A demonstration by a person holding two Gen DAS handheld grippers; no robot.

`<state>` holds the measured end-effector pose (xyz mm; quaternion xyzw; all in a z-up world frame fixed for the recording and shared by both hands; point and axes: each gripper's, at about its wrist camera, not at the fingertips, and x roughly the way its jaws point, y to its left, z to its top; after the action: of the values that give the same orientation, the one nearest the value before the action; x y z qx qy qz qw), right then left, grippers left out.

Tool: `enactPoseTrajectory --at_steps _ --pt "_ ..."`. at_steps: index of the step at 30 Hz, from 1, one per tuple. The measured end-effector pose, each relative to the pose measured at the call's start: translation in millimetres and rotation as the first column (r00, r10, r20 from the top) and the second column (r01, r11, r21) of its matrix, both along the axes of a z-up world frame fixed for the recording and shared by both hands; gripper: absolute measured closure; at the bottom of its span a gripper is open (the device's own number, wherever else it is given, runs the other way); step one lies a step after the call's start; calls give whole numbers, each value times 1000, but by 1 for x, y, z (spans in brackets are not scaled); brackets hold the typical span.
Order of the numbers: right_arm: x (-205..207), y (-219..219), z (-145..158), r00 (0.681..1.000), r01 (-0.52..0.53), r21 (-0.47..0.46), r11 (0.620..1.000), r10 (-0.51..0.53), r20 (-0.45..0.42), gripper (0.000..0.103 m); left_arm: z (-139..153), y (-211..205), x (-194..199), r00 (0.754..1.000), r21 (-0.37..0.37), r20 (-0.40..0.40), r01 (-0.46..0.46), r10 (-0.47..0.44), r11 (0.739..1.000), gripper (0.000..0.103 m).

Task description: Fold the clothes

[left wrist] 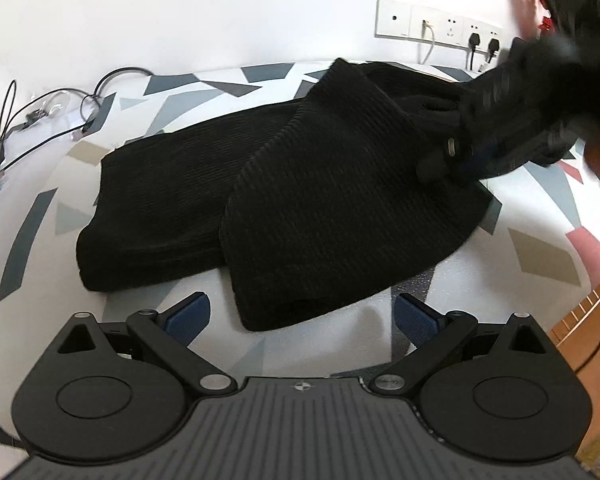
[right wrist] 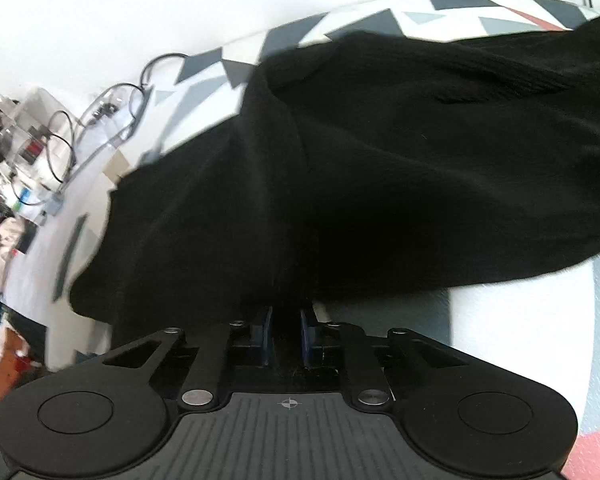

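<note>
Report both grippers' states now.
Left gripper: open, holding nothing.
Right gripper: shut on the black garment.

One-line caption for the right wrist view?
Right gripper shut on the edge of a black ribbed garment lying on a geometric-patterned tabletop.

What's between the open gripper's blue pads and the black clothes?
Only bare patterned table cover, seen in the left wrist view, lies between the left gripper and the black garment.
</note>
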<state>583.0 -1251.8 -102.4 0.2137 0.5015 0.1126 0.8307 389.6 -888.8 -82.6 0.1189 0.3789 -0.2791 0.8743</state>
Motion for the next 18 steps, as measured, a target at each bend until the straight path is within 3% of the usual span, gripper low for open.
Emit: enactPoseTrajectory --at_steps 5,9,15,17,18 --pt "13 11 55 993 -70 71 995 62 103 95 -2 15 11 999 -90 -40 -31 28 995 3" --pt "59 36 86 982 -127 117 985 109 154 96 6 35 20 998 -145 -49 -41 34 989 3" --pt "149 119 89 940 -243 16 970 231 251 94 23 75 46 998 -172 -43 -63 56 983 3" --pt "168 145 85 933 -211 -60 976 219 286 78 27 87 57 996 -177 -52 -85 77 981 3" --pt "173 154 83 930 -173 -106 979 198 309 59 28 93 63 995 -177 -58 -95 86 980 3"
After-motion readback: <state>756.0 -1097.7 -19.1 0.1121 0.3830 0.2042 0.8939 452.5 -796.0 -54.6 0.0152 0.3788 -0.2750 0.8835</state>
